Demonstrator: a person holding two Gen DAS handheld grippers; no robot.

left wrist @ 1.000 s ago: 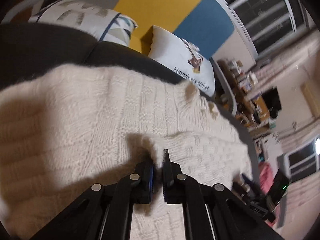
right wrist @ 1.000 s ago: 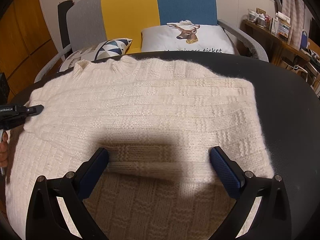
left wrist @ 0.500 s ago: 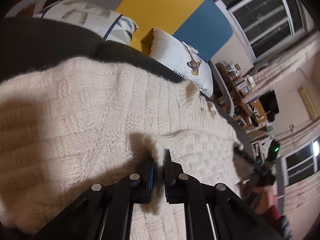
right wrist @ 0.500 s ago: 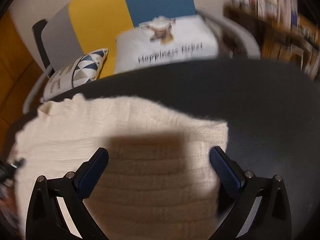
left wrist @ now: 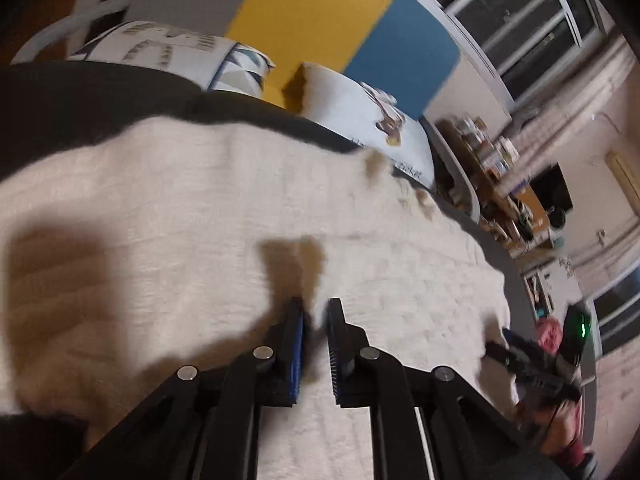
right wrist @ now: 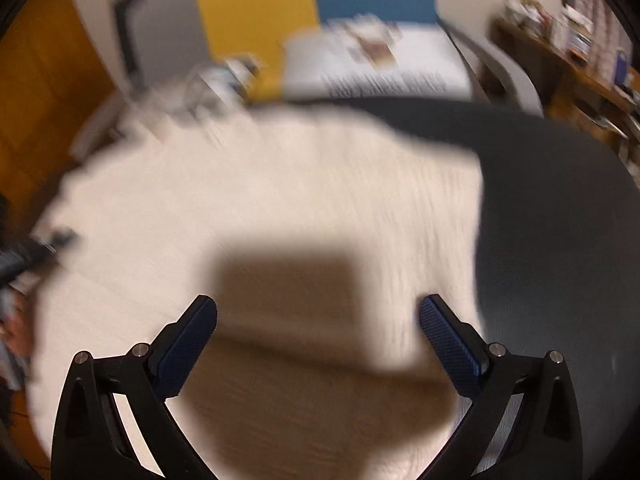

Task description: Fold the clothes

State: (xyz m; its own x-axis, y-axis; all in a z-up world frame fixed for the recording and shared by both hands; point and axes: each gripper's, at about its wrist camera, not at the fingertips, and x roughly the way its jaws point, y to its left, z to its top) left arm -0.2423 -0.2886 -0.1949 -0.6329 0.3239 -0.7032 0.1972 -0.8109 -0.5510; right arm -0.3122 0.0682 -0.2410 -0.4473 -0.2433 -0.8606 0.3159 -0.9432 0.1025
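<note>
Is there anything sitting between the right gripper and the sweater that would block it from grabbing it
Nothing visible does. The right gripper hangs open directly over the cream sweater, with only its own shadow on the knit below.

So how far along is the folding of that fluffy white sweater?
Partly done: the cream sweater lies flat on the dark table, one flap already folded over. The left gripper is opening, apparently with nothing pinched; the right gripper hovers open above. More folds probably remain.

We let go: left gripper (left wrist: 315, 312) jaws opening, pinched sweater (left wrist: 224, 216) fold now free. Right gripper (right wrist: 318, 316) swings over sweater's right edge.
</note>
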